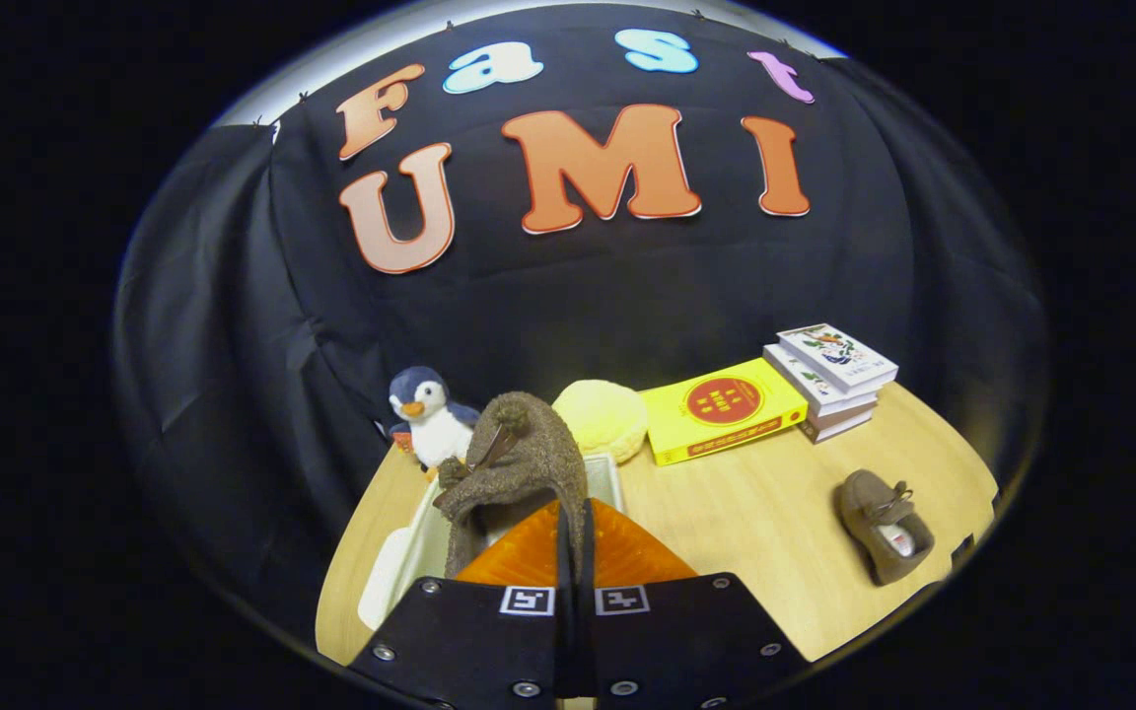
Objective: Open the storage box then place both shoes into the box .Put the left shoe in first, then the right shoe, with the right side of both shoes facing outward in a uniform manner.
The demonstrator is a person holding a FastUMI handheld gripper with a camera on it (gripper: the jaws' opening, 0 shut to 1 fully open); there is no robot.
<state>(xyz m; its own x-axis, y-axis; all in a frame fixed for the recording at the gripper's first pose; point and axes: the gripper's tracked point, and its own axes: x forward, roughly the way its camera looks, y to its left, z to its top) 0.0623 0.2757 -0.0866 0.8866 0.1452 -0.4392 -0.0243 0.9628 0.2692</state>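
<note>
Gripper fingers pinch the brown shoe, held above the open white storage box. The shoe hides most of the box interior. Second shoe lies on the table at 3 o'clock, well apart.

A staged recording booth: black cloth wall behind a wooden table with books and penguin plush.

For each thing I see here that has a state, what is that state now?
claw: shut on the held shoe
held shoe: gripped, hanging over the box
box: open, on the table
second shoe: lying on the table, untouched
stack of books: closed
yellow book: closed, flat
</note>
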